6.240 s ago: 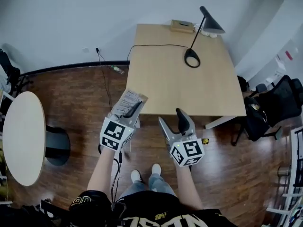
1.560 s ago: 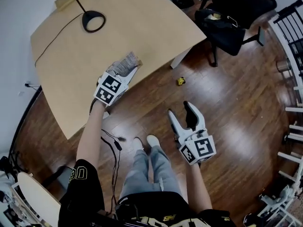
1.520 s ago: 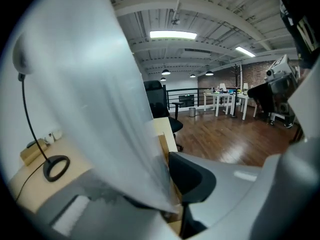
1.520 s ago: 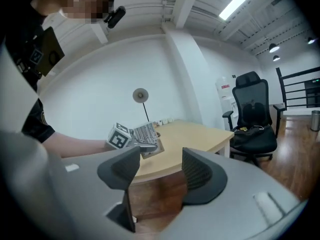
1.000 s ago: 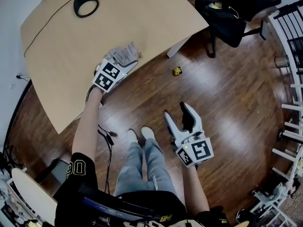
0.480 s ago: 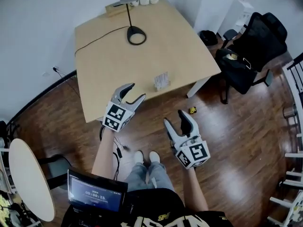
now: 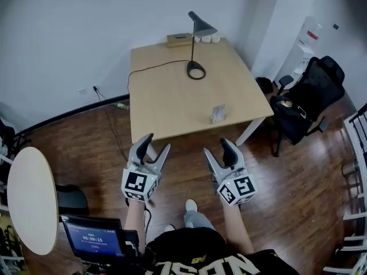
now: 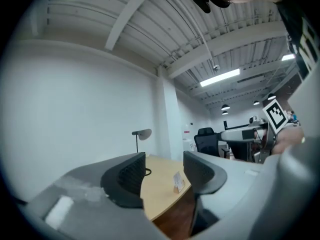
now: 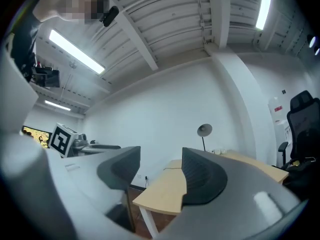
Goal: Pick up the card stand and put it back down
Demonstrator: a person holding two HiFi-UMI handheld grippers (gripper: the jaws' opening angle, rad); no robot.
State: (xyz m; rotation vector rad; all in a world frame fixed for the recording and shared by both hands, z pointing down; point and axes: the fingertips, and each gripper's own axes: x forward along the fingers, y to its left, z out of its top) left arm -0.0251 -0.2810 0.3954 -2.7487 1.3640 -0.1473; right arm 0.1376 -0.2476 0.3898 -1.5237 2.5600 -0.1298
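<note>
The card stand, a small upright holder with a printed card, stands on the wooden table near its front right edge. It also shows far off between the left jaws as the card stand. My left gripper hangs over the floor in front of the table, well short of the stand; its jaws are closing with nothing between them. My right gripper is beside it, also off the table, jaws apart and empty.
A black desk lamp and its cable sit at the table's back, with a wooden box behind. A black office chair is at the right, a round white table at the left, a small screen low left.
The left gripper has let go of the card stand, which now stands alone on the table. Both grippers have drawn back over the floor as the person stepped away.
</note>
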